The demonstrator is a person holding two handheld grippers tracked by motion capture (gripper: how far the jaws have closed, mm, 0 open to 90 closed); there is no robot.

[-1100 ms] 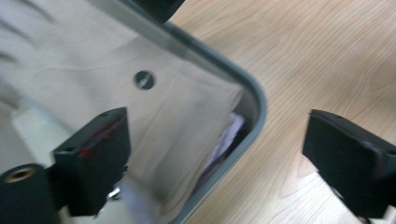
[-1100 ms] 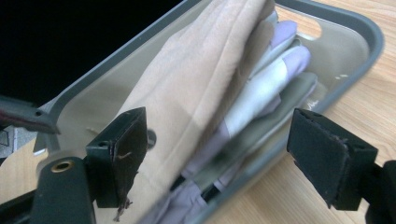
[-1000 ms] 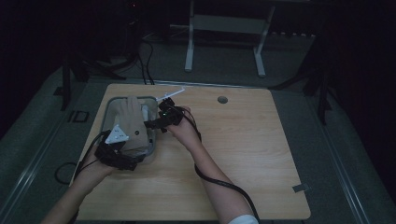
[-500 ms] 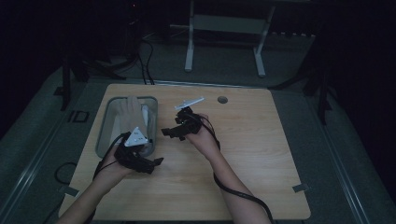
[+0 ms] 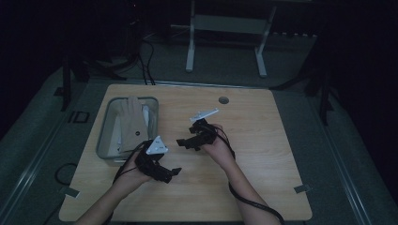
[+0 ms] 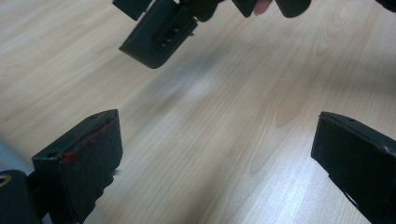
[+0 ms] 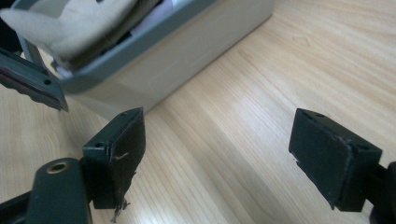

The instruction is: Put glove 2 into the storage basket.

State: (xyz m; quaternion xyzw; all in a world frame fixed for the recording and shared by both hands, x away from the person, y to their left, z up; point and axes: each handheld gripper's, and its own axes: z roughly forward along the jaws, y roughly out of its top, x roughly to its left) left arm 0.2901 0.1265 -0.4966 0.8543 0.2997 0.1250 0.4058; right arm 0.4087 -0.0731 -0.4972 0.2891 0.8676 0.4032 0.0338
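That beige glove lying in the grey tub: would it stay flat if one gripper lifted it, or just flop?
Probably flop: the beige glove looks like soft cloth, rumpled over the grey tub rim. Likely light. A one-finger pinch would let the rest dangle.

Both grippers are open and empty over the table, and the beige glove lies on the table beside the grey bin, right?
Not quite: the beige glove lies inside the grey bin, as the high view shows. Left gripper and right gripper are open and empty.
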